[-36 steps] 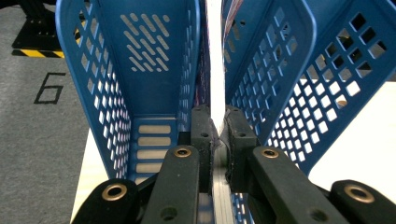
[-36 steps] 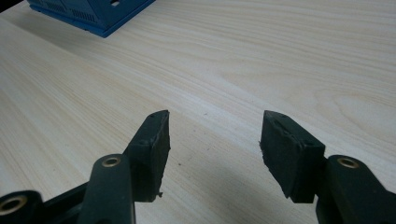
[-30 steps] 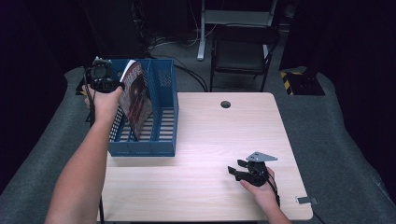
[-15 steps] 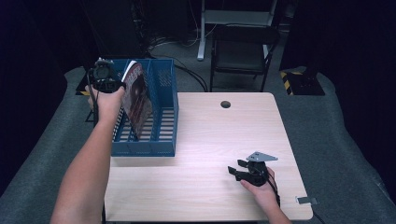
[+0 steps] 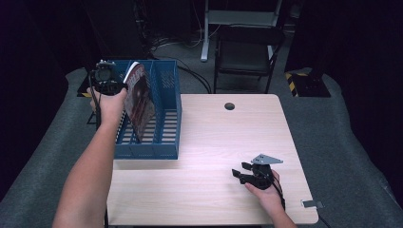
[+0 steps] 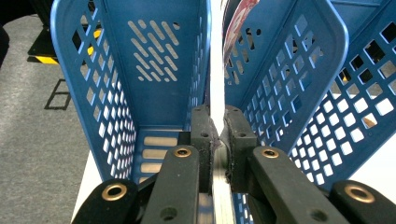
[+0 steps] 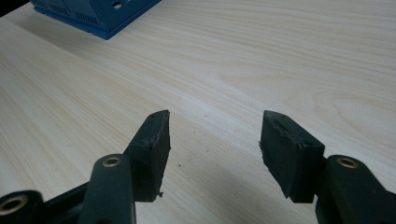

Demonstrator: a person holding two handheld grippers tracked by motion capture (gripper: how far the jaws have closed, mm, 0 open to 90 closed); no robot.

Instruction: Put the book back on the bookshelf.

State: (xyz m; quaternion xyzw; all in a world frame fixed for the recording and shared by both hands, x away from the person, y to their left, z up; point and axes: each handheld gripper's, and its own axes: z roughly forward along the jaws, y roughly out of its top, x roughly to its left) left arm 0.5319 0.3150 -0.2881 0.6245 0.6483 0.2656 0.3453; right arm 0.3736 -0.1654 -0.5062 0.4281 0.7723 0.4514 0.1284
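A blue slotted file rack (image 5: 164, 133) stands at the table's left side. A thin magazine with a dark reddish cover (image 5: 140, 102) leans inside one of its slots. My left gripper (image 5: 107, 78) is above the rack's far left end, shut on the magazine's top corner. In the left gripper view the jaws press on the magazine's white edge (image 6: 216, 79), with the rack's perforated walls (image 6: 154, 70) on both sides. My right gripper (image 5: 244, 172) rests near the table's front right, open with nothing between its fingers. The right gripper (image 7: 215, 126) has bare tabletop (image 7: 280, 56) ahead of it.
A round cable hole (image 5: 229, 106) sits at the table's far middle. A dark chair (image 5: 247, 47) stands behind the table. A small metal clip (image 5: 311, 204) lies at the front right edge. Grey covering (image 5: 332, 133) surrounds the table.
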